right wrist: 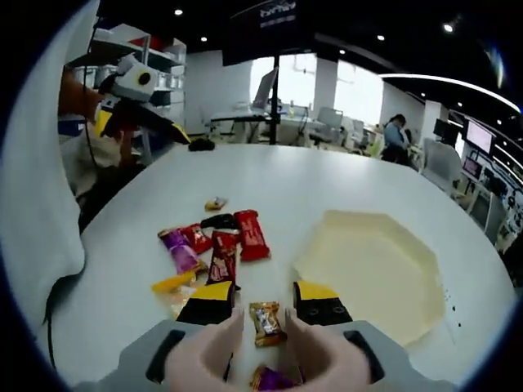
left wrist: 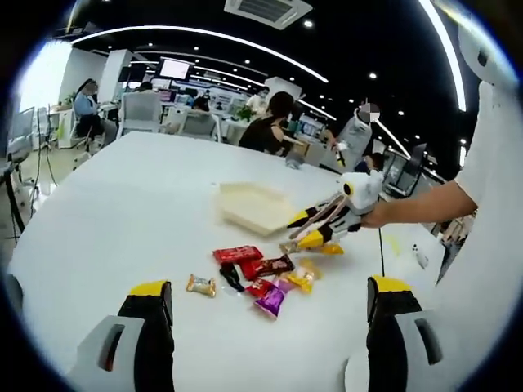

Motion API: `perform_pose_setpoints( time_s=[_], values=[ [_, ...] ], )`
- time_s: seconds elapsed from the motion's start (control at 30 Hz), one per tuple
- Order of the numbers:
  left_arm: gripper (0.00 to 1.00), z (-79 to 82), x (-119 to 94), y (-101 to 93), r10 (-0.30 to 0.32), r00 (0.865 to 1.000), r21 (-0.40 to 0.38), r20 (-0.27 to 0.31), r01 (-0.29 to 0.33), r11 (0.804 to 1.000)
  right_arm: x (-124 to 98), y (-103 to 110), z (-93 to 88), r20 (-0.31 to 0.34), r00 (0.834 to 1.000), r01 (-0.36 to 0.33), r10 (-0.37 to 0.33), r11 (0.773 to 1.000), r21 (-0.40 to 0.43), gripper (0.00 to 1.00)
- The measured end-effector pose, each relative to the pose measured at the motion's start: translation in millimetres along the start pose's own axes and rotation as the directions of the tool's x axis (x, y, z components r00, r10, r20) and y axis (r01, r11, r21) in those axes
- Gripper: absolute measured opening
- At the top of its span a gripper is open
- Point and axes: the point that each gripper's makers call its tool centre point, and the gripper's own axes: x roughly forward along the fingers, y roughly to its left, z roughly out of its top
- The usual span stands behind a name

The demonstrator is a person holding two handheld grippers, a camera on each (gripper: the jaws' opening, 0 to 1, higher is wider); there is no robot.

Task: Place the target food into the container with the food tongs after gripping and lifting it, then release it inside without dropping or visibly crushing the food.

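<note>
My right gripper (right wrist: 265, 298) is shut on pale pink food tongs (right wrist: 214, 355). The tongs' arms pinch a gold-wrapped candy (right wrist: 265, 321). From the left gripper view, the right gripper (left wrist: 317, 229) comes in from the right, its tongs' tips (left wrist: 288, 246) low over the table beside the cream tray (left wrist: 249, 208). That tray (right wrist: 376, 269) lies just right of the held candy. A loose pile of candies lies nearby: a red bar (left wrist: 237, 254), a purple wrapper (left wrist: 270, 302) and a gold candy (left wrist: 201, 285). My left gripper (left wrist: 270, 314) stands open over the table, in front of the pile.
The round white table (left wrist: 122, 212) stretches far to the left and back. A person's forearm (left wrist: 421, 206) carries the right gripper. A small bottle (left wrist: 419, 257) lies at the right. People sit at desks (left wrist: 270, 131) behind the table.
</note>
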Motion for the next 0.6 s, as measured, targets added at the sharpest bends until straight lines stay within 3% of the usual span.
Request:
perform_pose_setpoints(
  time_s=[0.07,0.27,0.4,0.6],
  values=[
    [0.99,1.2,0,-2.5,-0.003,1.0,-0.033,0.015,0.004,0.999,-1,2,-1.5,-0.003,1.0,-0.027,0.027,0.999,-0.027,0.28],
    [0.99,-0.7,2,-2.5,0.012,1.0,-0.038,0.011,-0.012,0.999,0,3,-1.0,-0.001,0.998,-0.069,0.07,0.996,-0.061,0.27],
    [0.98,-0.8,7,-1.8,0.01,1.0,-0.051,0.007,-0.01,0.999,2,5,-2.8,0.0,0.995,-0.098,0.098,0.994,-0.057,0.27],
    [0.95,11.7,14,-7.4,-0.014,0.999,-0.062,0.034,0.016,0.998,6,6,-6.5,-0.007,0.993,-0.115,0.114,0.993,-0.036,0.26]
  ],
)
